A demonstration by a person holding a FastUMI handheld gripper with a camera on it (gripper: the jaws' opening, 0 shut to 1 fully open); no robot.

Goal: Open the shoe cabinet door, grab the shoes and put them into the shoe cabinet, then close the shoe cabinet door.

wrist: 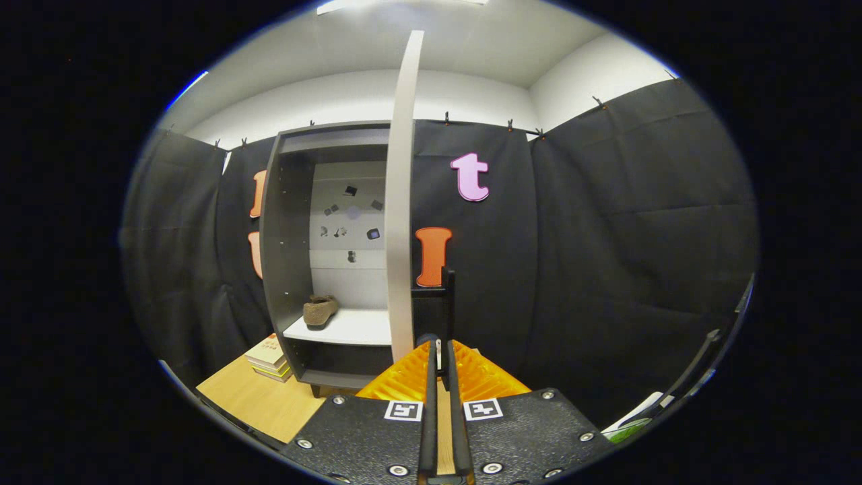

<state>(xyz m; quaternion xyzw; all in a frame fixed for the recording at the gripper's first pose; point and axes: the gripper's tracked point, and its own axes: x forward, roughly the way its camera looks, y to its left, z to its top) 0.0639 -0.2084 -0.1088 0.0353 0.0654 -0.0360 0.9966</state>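
Since the shoe cabinet (316, 269) stands open with its door (402, 202) swung out edge-on toward the camera, the first step of the task looks done. A brown shoe (319, 311) already sits on the white shelf (350, 328) inside, toward the left wall of the cabinet, so the loading step seems finished too, at least for this one shoe; whether another shoe belongs there I cannot tell. What remains, by my reading, is closing the door. The hand-held gripper (441, 353) is right at the lower edge of that door, its fingers drawn nearly together with only a thin slit between them. A small pale piece shows in that slit near the tips, beside the dark handle (438, 293) on the door's edge, but I cannot tell whether the fingers are clamped on anything or merely closed next to it. The cabinet stands on a wooden bench (262, 404), with a stack of books (271, 357) just beside its left foot, well away from the door's swing.
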